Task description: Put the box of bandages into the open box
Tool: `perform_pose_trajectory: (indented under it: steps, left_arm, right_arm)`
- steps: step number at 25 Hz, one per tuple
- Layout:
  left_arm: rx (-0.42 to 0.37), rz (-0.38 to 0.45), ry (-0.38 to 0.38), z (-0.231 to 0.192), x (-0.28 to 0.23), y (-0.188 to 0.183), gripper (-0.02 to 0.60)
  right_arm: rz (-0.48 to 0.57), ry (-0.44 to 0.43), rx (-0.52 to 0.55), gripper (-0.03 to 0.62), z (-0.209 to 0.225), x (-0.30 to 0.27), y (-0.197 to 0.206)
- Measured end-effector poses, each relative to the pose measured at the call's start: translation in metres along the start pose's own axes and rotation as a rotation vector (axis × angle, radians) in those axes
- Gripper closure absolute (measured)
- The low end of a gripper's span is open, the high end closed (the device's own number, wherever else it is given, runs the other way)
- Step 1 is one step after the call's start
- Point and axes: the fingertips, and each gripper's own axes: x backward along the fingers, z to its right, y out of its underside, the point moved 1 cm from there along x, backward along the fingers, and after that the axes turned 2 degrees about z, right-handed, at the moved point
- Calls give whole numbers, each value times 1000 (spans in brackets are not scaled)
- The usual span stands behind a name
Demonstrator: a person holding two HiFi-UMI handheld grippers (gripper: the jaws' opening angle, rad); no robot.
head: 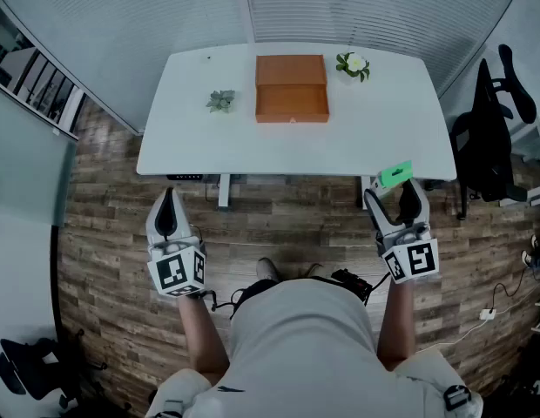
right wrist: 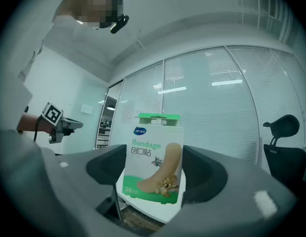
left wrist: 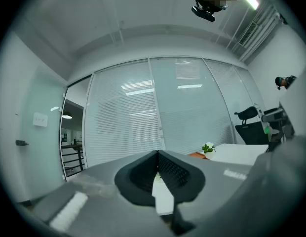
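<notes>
A green and white box of bandages [right wrist: 154, 163] stands upright between the jaws of my right gripper [right wrist: 155, 177], and both pads press its sides. In the head view, the same box [head: 395, 175] and the right gripper [head: 394, 195] hang just in front of the white table's [head: 374, 120] near right edge. The open orange box [head: 292, 90] sits at the middle back of the table, its lid folded away from me. My left gripper [head: 168, 207] is held over the floor, left of my body, its jaws [left wrist: 157, 169] together and empty.
A small white-flowered plant [head: 353, 64] stands right of the orange box and a grey-green one [head: 221, 101] to its left. A black office chair [head: 492, 129] is beside the table's right end. Glass walls with blinds lie beyond. Wooden floor is underfoot.
</notes>
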Motion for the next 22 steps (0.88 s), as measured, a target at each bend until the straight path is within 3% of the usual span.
perform_pose_trajectory:
  steps: [22]
  left_arm:
    - [9, -15, 13, -16, -5, 13, 575]
  right_arm:
    - [18, -5, -77, 236, -17, -13, 2]
